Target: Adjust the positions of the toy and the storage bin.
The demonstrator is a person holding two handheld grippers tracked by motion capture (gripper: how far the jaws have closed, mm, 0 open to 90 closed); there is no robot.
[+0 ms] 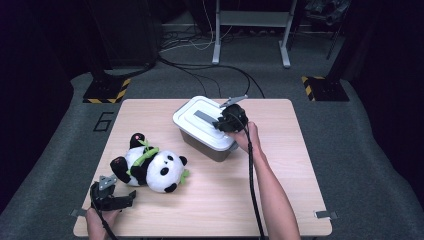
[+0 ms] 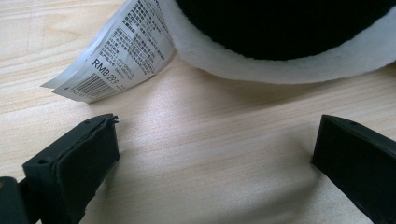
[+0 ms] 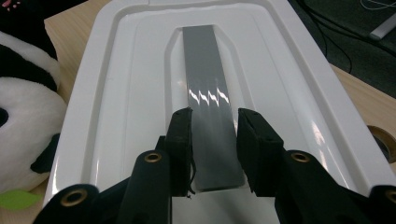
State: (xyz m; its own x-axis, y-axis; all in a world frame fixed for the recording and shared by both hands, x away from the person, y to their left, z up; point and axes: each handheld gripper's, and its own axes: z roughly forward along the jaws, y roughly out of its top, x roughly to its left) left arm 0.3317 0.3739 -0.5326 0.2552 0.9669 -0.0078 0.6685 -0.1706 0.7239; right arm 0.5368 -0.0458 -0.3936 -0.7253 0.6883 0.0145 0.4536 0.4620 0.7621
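The white lid (image 1: pixel 200 121) sits closed on a grey storage box (image 1: pixel 210 146), which stands toward the far middle of the wooden surface (image 1: pixel 280 190) and serves as the reference for everything else here. Running along the middle of the lid is a flat grey handle strip (image 3: pixel 211 107), set in a shallow recess. The right claw (image 1: pixel 220 123) is over the lid's near-right end, its hand (image 1: pixel 248 138) just behind the box's right side; in the right gripper view the two black jaws stand on either side of the handle strip, clenched against its edges, so the claw is grasping the handle while the lid lies flat on the box. A plush panda (image 1: pixel 150 166) lies on its side on the surface to the near left of the box, close to it but not touching, with green leaves on its chest and by its head. The left claw (image 1: pixel 121 200) rests on the surface farther to the near left of the box, just beyond the panda; in the left gripper view its jaws are spread wide with only bare wood between them, released, and the panda's white-and-black fur (image 2: pixel 289 42) and its printed paper tag (image 2: pixel 116 51) lie just ahead of the jaw tips without touching them.
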